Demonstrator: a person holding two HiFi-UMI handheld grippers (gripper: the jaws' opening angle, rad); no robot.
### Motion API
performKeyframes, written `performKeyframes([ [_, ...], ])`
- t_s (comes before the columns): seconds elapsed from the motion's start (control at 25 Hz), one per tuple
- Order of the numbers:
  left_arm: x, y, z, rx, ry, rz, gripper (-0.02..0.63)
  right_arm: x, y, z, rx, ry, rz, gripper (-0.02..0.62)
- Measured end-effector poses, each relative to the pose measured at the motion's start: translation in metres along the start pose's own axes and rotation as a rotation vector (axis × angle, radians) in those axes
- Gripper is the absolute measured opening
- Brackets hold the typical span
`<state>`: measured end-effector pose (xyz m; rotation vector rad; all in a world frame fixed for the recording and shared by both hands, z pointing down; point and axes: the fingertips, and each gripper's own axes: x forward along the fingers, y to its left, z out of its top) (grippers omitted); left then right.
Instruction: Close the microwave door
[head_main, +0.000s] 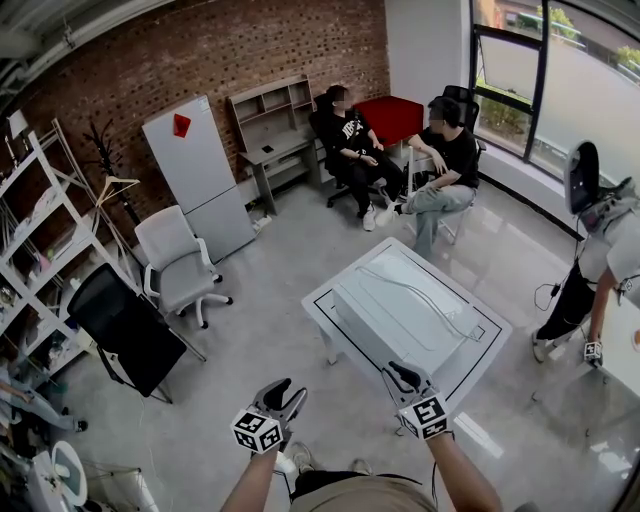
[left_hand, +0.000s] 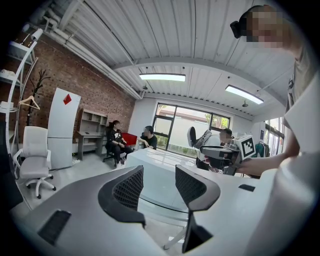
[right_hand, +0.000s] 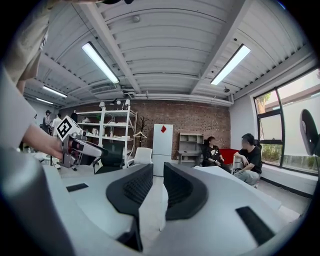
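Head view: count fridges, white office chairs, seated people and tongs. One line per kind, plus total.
Fridges: 1
White office chairs: 1
Seated people: 2
Tongs: 2, left tongs and right tongs
Total: 6

Bare floor (head_main: 265, 310) is lying open from 10 to 12 o'clock of the left gripper (head_main: 287, 392). The white table (head_main: 470, 350) is blocking the right gripper (head_main: 403, 374) at 12 o'clock. A black chair (head_main: 125, 330) is standing farther off at 10.
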<state>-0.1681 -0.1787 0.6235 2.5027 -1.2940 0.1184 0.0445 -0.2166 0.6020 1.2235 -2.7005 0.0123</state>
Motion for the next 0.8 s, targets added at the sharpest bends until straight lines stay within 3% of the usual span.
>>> performKeyframes([
  [0.8,-0.0024,-0.0060,-0.0073,-0.007,0.022,-0.021,0.193,-0.0099,0.0062,-0.0046,-0.011,0.014,-0.005,0.060],
])
